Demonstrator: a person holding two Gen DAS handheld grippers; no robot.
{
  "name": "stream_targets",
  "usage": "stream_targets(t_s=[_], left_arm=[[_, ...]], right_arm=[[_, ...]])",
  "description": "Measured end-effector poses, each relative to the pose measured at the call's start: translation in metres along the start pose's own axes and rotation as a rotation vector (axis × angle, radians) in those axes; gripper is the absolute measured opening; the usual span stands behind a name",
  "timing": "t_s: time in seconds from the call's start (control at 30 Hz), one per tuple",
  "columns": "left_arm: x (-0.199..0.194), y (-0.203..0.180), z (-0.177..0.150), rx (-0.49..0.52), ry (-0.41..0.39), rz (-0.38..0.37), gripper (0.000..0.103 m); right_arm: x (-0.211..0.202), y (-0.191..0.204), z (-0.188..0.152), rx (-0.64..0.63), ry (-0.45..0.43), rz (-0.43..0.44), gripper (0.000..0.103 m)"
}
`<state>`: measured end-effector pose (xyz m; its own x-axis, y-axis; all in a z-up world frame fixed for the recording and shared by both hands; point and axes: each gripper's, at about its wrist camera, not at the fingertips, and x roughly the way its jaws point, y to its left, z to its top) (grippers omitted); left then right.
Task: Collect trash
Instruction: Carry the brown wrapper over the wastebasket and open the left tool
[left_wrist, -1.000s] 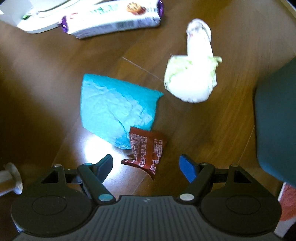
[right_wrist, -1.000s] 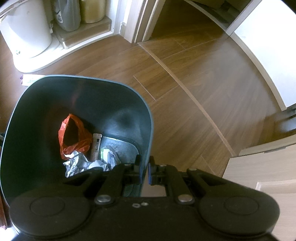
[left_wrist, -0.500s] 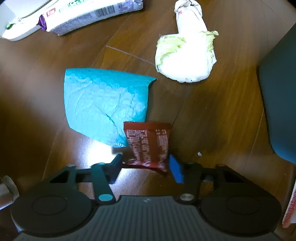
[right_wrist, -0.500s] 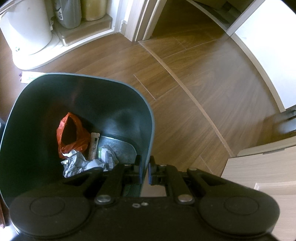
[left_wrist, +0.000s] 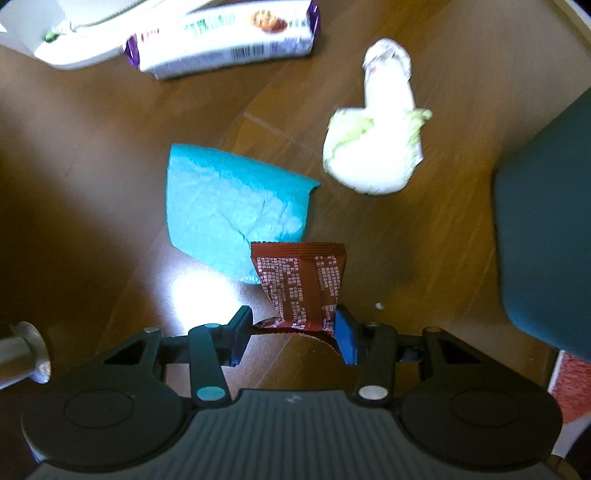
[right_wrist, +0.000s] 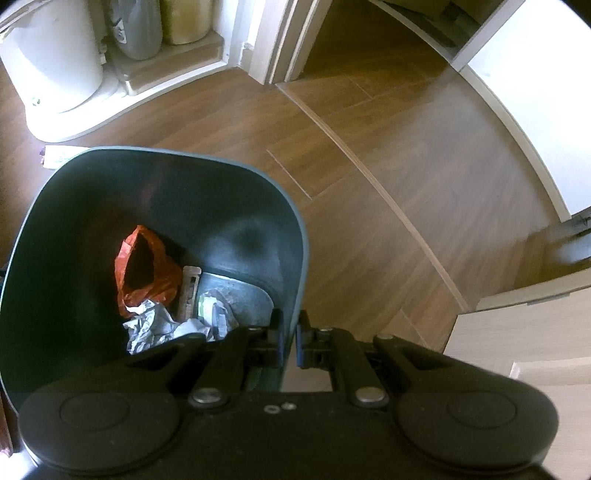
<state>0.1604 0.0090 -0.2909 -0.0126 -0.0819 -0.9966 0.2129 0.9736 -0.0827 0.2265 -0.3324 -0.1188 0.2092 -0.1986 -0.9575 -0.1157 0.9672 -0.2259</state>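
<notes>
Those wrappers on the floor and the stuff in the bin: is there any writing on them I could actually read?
None can be read.
Brown wrapper in the left claw: rows of small white print, too small.
White packet with purple ends: green lettering and a barcode, blurred.
Trash in the bin: a strip and a white-green scrap bear marks, too small.
</notes>
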Motion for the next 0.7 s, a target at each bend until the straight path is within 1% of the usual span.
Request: stream_targets(t_s=[0.1,0.17,0.23,0.4,0.57,0.7], left_arm=[[-0.029,-0.008,0.005,0.037,-0.048,0.003,0.047],[-0.058,-0.013,0.008,0.066,-0.100,-0.002,0.047],[-0.087,-0.019,0.011,0.072,-0.147,-0.005,0.047],[-0.159,-0.037,0.014,0.108,-0.270,-0.055,0.047],[-0.211,-0.055,0.015,0.114,-0.361,-0.127,0.047],[-0.240,-0.075,0.018,0.141,-0.419,-0.189,0.047]], right_arm=[[-0.004,0.001,0.000,-0.007,-0.011,0.011,0.005],[-0.005,0.003,-0.001,-0.016,-0.021,0.011,0.005],[-0.007,0.004,-0.002,-0.021,-0.029,0.011,0.005],[-0.011,0.004,-0.002,-0.015,-0.042,0.029,0.005],[-0.011,0.005,-0.001,-0.020,-0.051,0.027,0.005],[-0.012,0.006,-0.001,-0.024,-0.051,0.027,0.005]])
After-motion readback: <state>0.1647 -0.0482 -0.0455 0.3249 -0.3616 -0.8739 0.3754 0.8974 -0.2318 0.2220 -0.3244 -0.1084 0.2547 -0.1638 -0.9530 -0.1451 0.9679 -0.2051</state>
